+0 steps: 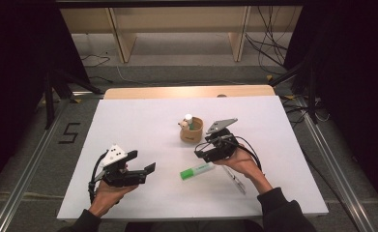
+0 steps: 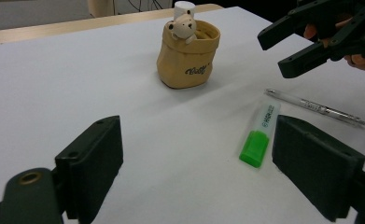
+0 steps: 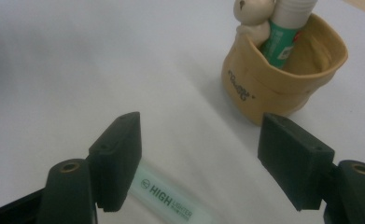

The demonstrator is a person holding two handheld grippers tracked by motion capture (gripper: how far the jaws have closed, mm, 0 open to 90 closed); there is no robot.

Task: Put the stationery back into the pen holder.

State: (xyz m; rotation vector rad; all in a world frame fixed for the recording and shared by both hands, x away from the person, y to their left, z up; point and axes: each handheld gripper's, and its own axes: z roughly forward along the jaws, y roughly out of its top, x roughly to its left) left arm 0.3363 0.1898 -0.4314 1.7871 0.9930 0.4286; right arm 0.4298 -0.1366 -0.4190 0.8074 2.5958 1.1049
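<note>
Left gripper (image 1: 145,169): resting low at the near left of the white table (image 1: 138,121), jaws wide apart, nothing between them. Looking along those jaws: green highlighter pen with a see-through body (image 2: 259,135) lying flat just ahead and a bit to the right, thin clear pen (image 2: 315,107) past it, soft tan pouch-shaped holder with a little bear on its rim (image 2: 188,56) farther ahead.

Right gripper (image 1: 202,151): jaws wide apart too, empty, hanging right over the highlighter pen's pale end, the tan holder just beyond.

Step in hand, most likely: reaching to pick up the highlighter. Next: lower until the pen sits between both jaws, squeeze gently, lift, then carry toward the holder.
</note>
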